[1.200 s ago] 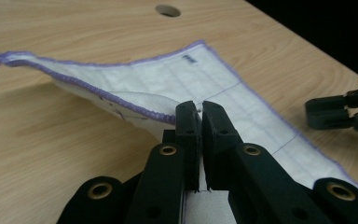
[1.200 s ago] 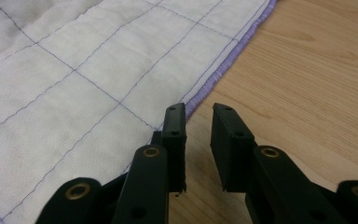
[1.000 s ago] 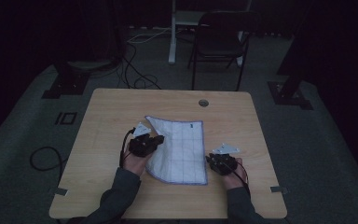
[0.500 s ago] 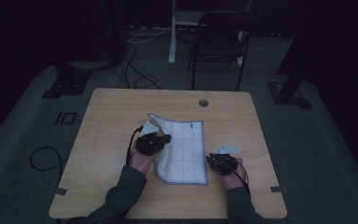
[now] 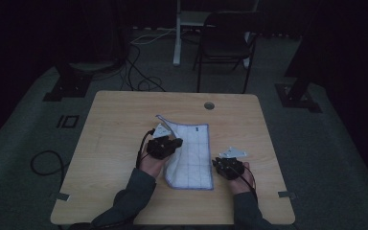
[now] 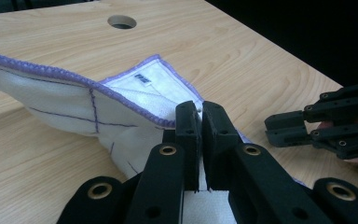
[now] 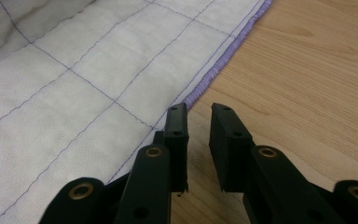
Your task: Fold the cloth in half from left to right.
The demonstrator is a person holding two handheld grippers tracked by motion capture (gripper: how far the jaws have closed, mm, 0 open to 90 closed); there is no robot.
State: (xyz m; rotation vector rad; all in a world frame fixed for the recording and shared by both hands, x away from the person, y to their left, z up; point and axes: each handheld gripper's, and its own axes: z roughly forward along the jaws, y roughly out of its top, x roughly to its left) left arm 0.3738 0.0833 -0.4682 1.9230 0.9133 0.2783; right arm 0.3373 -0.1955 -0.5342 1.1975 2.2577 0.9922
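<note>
Two hand-held grippers work on a white cloth on the table.

Nearest the person, the right hand-held gripper (image 5: pixel 219 164) rests by the cloth's (image 5: pixel 191 153) right edge. Its jaws stand a little apart with nothing between them, right at the purple hem on the bare wood. The left hand-held gripper (image 5: pixel 176 142) is clamped tight on the cloth's left edge and holds that side lifted and folded up over the flat part. The cloth is white with thin purple squares and lies in the middle of the table (image 5: pixel 115 124), its right half flat. Farther off, a small round hole (image 5: pixel 209 105) sits near the table's far edge. Beyond the table stands a dark chair (image 5: pixel 225 43) on the floor.
</note>
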